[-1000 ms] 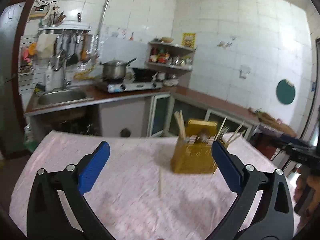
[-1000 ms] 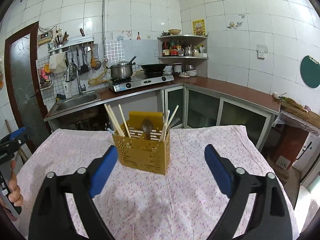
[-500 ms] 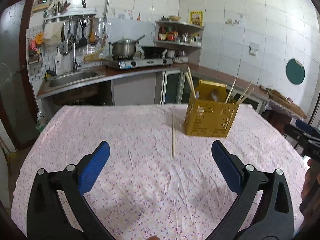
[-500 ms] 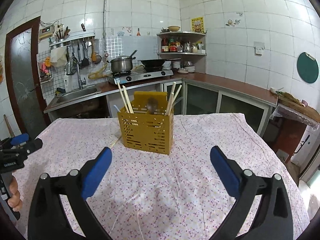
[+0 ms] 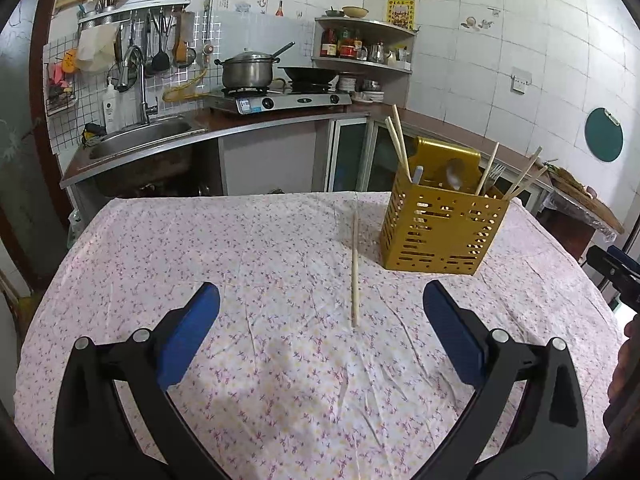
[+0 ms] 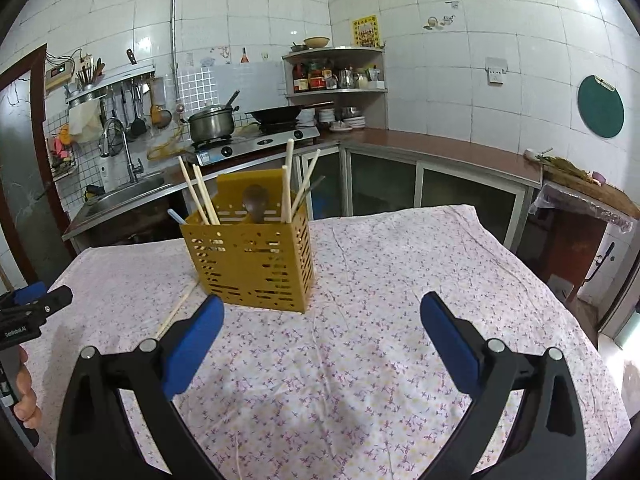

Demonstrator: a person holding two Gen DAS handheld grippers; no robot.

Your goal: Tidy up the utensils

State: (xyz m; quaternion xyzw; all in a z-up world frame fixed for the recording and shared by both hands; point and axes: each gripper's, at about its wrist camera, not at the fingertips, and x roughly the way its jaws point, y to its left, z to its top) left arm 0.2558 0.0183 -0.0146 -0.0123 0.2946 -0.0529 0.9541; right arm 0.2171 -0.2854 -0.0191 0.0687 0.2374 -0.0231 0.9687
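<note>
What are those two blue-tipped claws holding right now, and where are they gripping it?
Nothing. The left gripper and right gripper are both open and empty; the loose chopstick lies untouched.

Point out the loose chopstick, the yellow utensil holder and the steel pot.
loose chopstick point(image 5: 354, 264), left wrist view, middle of its shaft
yellow utensil holder point(image 6: 252, 268), right wrist view, front slotted wall
steel pot point(image 5: 247, 72), left wrist view, its side

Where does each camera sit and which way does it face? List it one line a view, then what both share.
Left wrist: on the left gripper, aimed down over the table; open jaws, loose chopstick ahead, yellow holder right, right gripper at the edge.
Right wrist: on the right gripper, facing the holder; open jaws, left gripper and fingers at left.
Shared: holder, chopstick, tablecloth, stove.
</note>
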